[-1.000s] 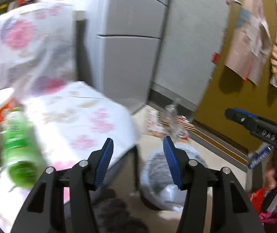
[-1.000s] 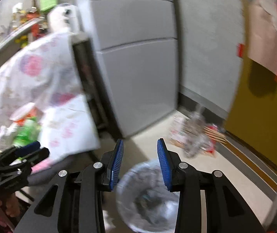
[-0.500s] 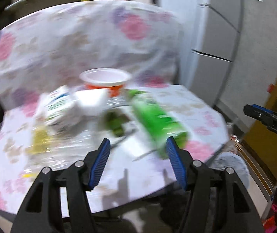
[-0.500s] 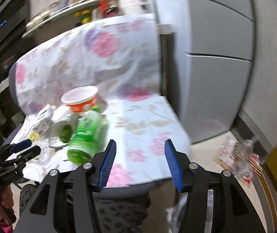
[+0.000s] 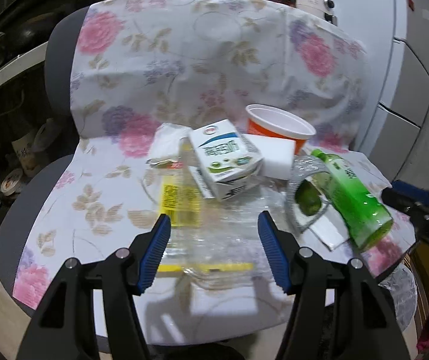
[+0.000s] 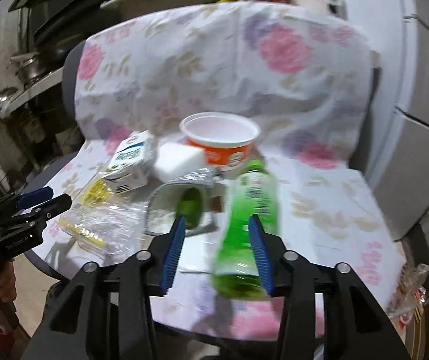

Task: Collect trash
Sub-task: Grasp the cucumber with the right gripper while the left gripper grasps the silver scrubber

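Trash lies on a chair seat covered with a floral cloth (image 5: 100, 198): a milk carton (image 5: 226, 159), an orange cup (image 5: 280, 127), a white foam block (image 5: 277, 157), a green bottle (image 5: 352, 198) on its side, a tray with a green piece (image 5: 307, 201) and a clear wrapper with yellow print (image 5: 184, 207). My left gripper (image 5: 214, 228) hangs open over the wrapper, touching nothing. My right gripper (image 6: 217, 225) hovers over the green bottle (image 6: 250, 210); its jaws are closing, the bottle's left half shows between them, and the pads do not press on it.
A grey cabinet (image 5: 409, 75) stands right of the chair. Shelves with pots (image 5: 4, 60) fill the left side. A bin with a plastic liner (image 5: 403, 294) sits on the floor at the chair's right front corner, with crumpled plastic (image 6: 409, 285) nearby.
Both views swung left from the floor bin and wall to the chair. Both grippers now hang over the trash on the seat. The right jaws widened, then narrowed.
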Available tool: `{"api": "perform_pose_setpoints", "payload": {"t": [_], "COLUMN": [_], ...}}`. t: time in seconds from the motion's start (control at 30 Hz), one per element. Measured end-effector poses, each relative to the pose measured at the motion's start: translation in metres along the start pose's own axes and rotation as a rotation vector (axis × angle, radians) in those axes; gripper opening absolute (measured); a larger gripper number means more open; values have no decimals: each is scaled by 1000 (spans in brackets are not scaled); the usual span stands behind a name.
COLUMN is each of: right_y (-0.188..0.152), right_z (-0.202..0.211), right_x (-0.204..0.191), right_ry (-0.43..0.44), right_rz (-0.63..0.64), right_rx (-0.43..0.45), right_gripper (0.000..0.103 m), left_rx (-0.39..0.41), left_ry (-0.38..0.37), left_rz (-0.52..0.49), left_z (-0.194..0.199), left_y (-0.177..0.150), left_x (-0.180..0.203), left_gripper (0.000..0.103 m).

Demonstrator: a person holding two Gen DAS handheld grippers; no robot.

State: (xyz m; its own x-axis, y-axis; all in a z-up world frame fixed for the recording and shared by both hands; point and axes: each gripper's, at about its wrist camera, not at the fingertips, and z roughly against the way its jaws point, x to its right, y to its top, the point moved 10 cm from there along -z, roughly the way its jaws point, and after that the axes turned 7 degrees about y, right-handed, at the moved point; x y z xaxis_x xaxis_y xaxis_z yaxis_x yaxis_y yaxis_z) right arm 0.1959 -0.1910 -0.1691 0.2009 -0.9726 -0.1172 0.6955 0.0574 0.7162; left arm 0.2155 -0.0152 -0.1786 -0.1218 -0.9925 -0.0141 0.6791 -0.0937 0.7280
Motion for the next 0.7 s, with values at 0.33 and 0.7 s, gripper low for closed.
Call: {"api": "perform_pose_setpoints", "payload": {"t": [0.33, 0.7], "right_y": [-3, -8], "right_z": [-78, -108], "right_x": [-18, -7], "right_ry": [-21, -68], "right_rz": [0, -31], "right_rx": [-94, -141], "right_gripper": [29, 34], "left_rx": [-12, -17], "left_ry": [12, 17], "left_rz": [31, 30], "left_z": [-12, -11], "left_y": [-4, -5], "left_x": [-19, -22], "left_gripper": [59, 59]}}
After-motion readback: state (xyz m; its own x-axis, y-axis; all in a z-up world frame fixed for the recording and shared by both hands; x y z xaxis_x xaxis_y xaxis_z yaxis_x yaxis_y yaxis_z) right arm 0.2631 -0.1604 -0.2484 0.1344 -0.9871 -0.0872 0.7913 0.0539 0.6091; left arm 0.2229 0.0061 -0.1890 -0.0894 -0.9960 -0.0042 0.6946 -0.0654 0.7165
